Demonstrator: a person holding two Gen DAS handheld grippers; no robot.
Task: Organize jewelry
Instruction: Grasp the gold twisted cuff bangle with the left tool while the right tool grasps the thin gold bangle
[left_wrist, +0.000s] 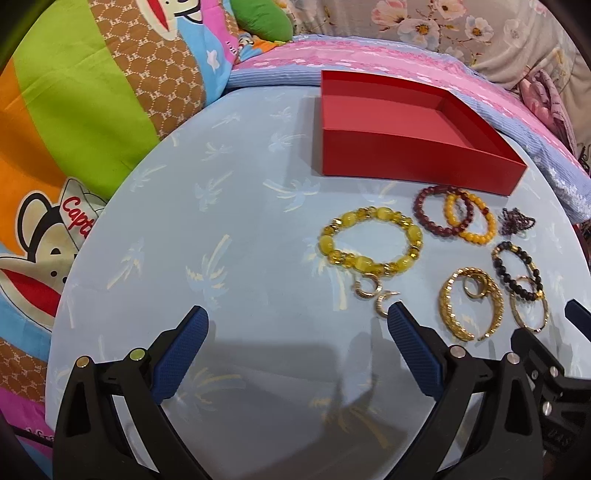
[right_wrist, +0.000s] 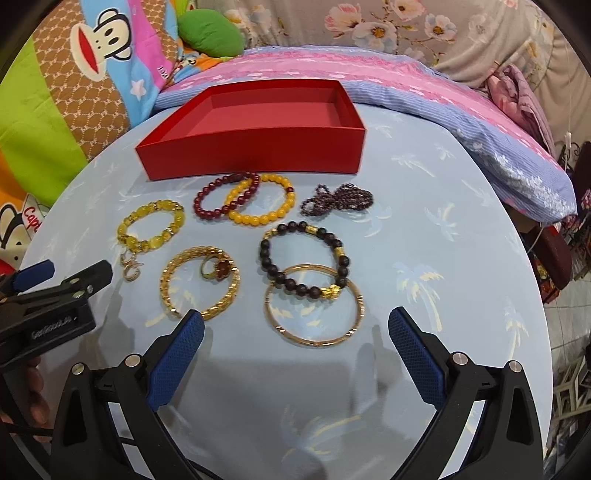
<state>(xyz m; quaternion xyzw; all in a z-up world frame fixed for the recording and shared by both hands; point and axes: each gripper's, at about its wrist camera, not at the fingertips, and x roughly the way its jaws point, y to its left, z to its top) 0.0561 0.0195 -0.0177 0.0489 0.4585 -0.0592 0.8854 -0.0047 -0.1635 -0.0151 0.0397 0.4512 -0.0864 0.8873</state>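
Both grippers spread wide, nothing held. Red box (right_wrist: 255, 147) empty, at 12 o'clock on the round table (right_wrist: 461, 258); all jewelry still outside, just in front of it.

Right gripper (right_wrist: 295, 325): thin gold bangle (right_wrist: 314, 304) dead ahead at 12, lying flat, overlapped by the black bead bracelet (right_wrist: 304, 260). Nearest piece for this side, probably first pick. Rim grasp needed, fingers straddling the band.

Left gripper (left_wrist: 297, 325): small gold earrings (left_wrist: 373, 293) just beside right fingertip (left_wrist: 402, 317), at 1 o'clock; yellow bead bracelet (left_wrist: 371, 240) beyond. Gold mesh bangle (left_wrist: 471, 302) nearer the right side.
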